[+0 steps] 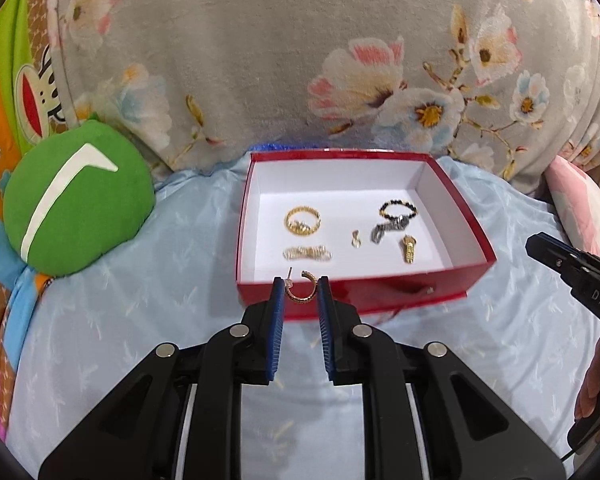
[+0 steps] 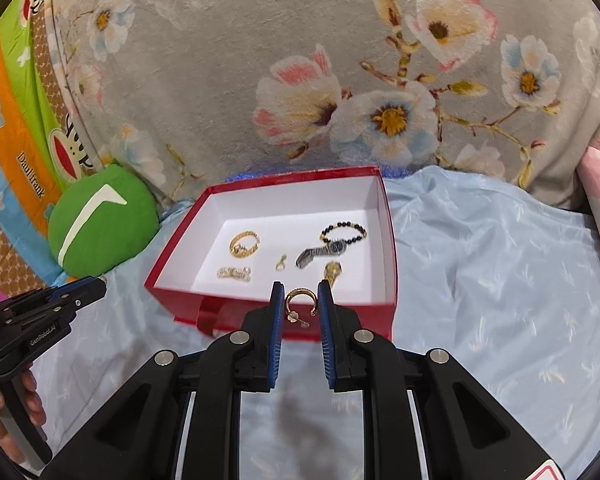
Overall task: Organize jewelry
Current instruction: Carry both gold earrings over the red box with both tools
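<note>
A red box (image 1: 472, 236) (image 2: 168, 264) with a white inside lies on the pale blue sheet and holds a gold bracelet (image 1: 302, 220) (image 2: 244, 243), a pale chain piece (image 1: 307, 253) (image 2: 234, 273), a small charm (image 1: 355, 239) (image 2: 281, 262), a black bead bracelet (image 1: 398, 209) (image 2: 343, 231), a silver watch (image 1: 388, 229) (image 2: 320, 254) and a gold pendant (image 1: 409, 249) (image 2: 333, 271). My left gripper (image 1: 301, 294) is shut on a gold hoop earring (image 1: 302, 291) in front of the box. My right gripper (image 2: 302, 304) is shut on a second gold hoop earring (image 2: 298, 302) above the box's near wall.
A green round cushion (image 1: 76, 204) (image 2: 100, 232) lies left of the box. A grey floral blanket (image 1: 300, 60) (image 2: 340, 60) rises behind it. A pink pillow (image 1: 580, 208) sits at the right. Each view shows the other gripper at its edge, held by a hand.
</note>
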